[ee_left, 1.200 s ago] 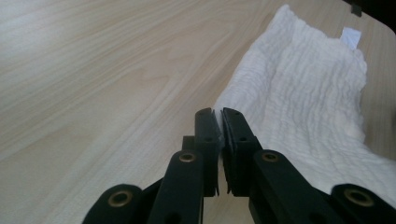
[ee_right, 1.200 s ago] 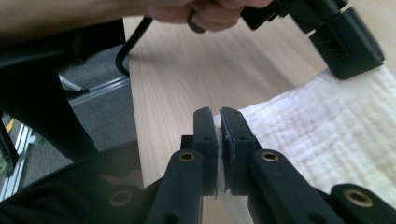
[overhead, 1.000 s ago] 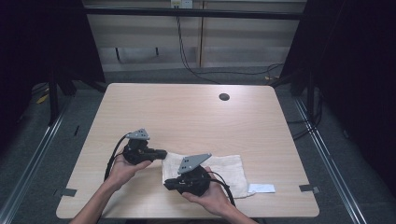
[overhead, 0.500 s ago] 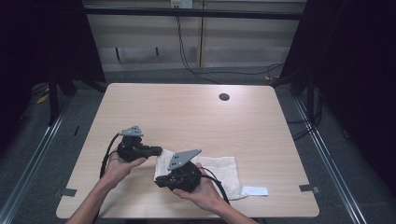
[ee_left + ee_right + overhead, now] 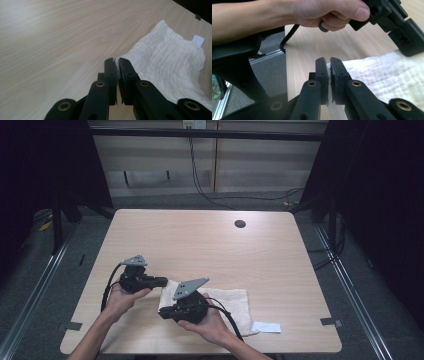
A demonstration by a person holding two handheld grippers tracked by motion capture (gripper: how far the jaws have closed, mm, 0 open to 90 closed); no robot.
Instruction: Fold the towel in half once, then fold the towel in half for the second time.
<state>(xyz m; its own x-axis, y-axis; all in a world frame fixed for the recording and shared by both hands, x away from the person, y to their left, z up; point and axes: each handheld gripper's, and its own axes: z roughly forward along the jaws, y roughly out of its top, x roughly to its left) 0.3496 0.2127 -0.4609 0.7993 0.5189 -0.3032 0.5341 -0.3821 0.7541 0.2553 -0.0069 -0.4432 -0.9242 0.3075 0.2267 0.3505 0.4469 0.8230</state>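
A white towel (image 5: 227,302) lies flat near the table's front edge; it also shows as a ribbed cloth (image 5: 170,60) in the left gripper view. My left gripper (image 5: 164,281) is shut on the towel's far left corner, with a sliver of cloth pinched between its jaws (image 5: 117,61). My right gripper (image 5: 162,313) is shut on the near left corner, the cloth edge caught between its jaws (image 5: 328,61). Both point at the towel's left edge, close together. In the right gripper view the towel (image 5: 382,75) runs right, and the left gripper (image 5: 409,37) hangs above it in a hand.
The pale wooden table (image 5: 200,245) has a dark round hole (image 5: 240,224) near its far edge. A small white label (image 5: 265,326) lies at the towel's right end. Tape marks (image 5: 330,321) sit at the front corners. Cables trail from both grippers toward the person.
Both hands have shifted to the left, and the towel with its label has slid left with them across the table. The jaws have stayed shut.
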